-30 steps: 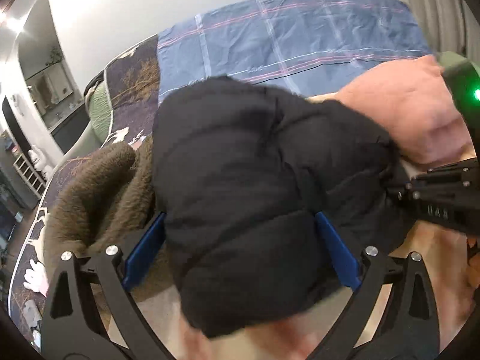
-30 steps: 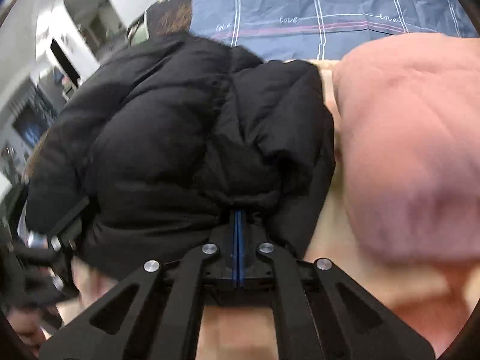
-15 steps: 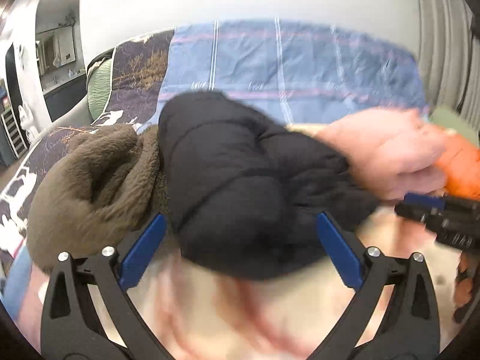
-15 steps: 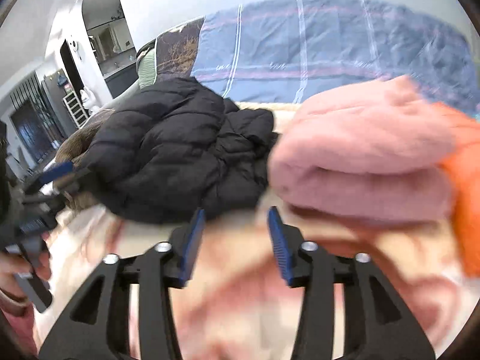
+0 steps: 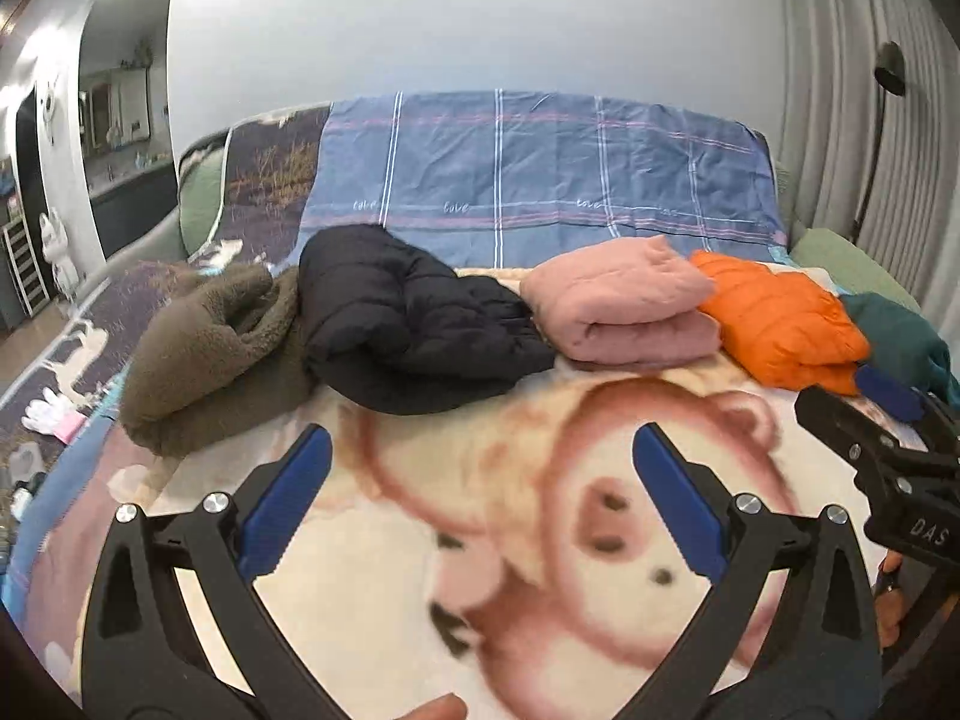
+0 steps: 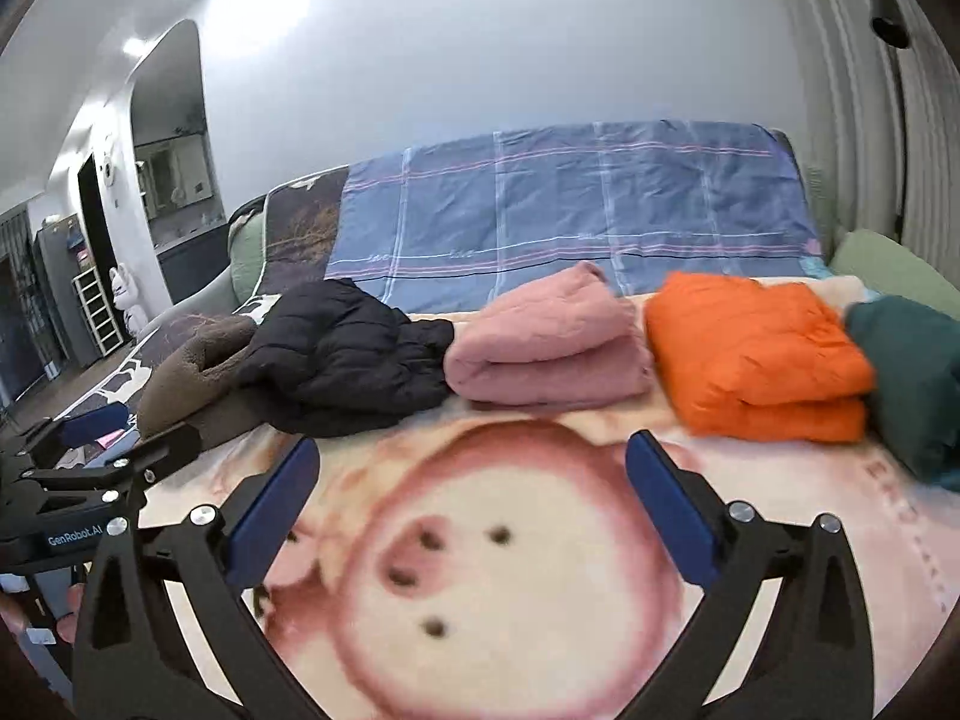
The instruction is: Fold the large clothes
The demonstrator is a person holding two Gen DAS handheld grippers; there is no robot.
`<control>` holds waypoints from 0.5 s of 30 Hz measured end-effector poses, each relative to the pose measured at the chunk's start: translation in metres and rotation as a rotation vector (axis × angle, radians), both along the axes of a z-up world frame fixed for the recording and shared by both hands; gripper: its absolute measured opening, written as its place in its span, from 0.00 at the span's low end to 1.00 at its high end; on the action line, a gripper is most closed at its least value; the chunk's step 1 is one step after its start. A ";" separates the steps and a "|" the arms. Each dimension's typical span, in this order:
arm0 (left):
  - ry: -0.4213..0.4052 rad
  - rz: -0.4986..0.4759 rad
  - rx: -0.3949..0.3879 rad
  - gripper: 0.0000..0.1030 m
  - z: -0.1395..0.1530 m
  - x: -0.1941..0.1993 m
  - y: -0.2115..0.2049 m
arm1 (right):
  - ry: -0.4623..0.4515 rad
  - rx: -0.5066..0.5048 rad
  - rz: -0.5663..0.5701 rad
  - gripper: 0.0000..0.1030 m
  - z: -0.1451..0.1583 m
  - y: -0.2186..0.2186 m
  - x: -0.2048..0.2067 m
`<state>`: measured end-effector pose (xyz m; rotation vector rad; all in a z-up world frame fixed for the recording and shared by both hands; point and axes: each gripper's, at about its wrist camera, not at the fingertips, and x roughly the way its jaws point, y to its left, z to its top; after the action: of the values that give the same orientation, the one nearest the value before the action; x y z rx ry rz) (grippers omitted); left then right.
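Observation:
A folded black puffer jacket [image 5: 408, 324] [image 6: 342, 360] lies on the bear-print blanket [image 5: 510, 540] [image 6: 480, 570], in a row between a brown fleece garment [image 5: 210, 354] [image 6: 192, 378] and a folded pink garment [image 5: 630, 306] [image 6: 552, 348]. A folded orange jacket [image 5: 780, 324] [image 6: 756, 360] and a dark teal garment [image 5: 900, 336] [image 6: 912, 378] follow to the right. My left gripper [image 5: 480, 480] is open and empty, held back from the row. My right gripper [image 6: 471, 480] is open and empty too; it also shows at the right edge of the left wrist view [image 5: 888, 420].
A blue plaid cover [image 5: 540, 174] drapes the sofa back behind the clothes. A dark patterned throw [image 5: 264, 180] lies at the left. White gloves [image 5: 48, 414] lie on the floor side at left. A floor lamp [image 5: 882, 120] stands by the curtain at right.
My right gripper let go of the black jacket and opened. Both grippers drew back from the jacket, which now rests on the blanket in the row.

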<state>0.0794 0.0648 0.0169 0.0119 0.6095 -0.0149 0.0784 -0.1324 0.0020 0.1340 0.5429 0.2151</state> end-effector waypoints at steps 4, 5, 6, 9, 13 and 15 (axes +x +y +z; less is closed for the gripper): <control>-0.026 0.032 0.052 0.98 0.005 -0.027 -0.020 | 0.016 0.012 -0.042 0.99 0.000 -0.019 -0.024; -0.032 0.054 0.075 0.98 0.006 -0.031 -0.024 | 0.020 0.009 -0.051 0.99 -0.001 -0.022 -0.028; -0.038 0.069 0.095 0.98 0.006 -0.035 -0.028 | 0.023 0.010 -0.059 0.99 0.000 -0.026 -0.034; -0.029 0.056 0.110 0.98 0.005 -0.040 -0.033 | 0.030 -0.008 -0.093 0.99 0.000 -0.033 -0.043; 0.000 0.034 0.110 0.98 -0.001 -0.045 -0.041 | 0.044 -0.028 -0.123 0.99 -0.002 -0.035 -0.050; 0.009 0.030 0.112 0.98 -0.004 -0.046 -0.042 | 0.049 -0.035 -0.131 0.99 -0.003 -0.036 -0.052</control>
<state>0.0335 0.0229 0.0132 0.1112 0.6192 0.0484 0.0262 -0.1680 -0.0005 0.1404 0.5844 0.0751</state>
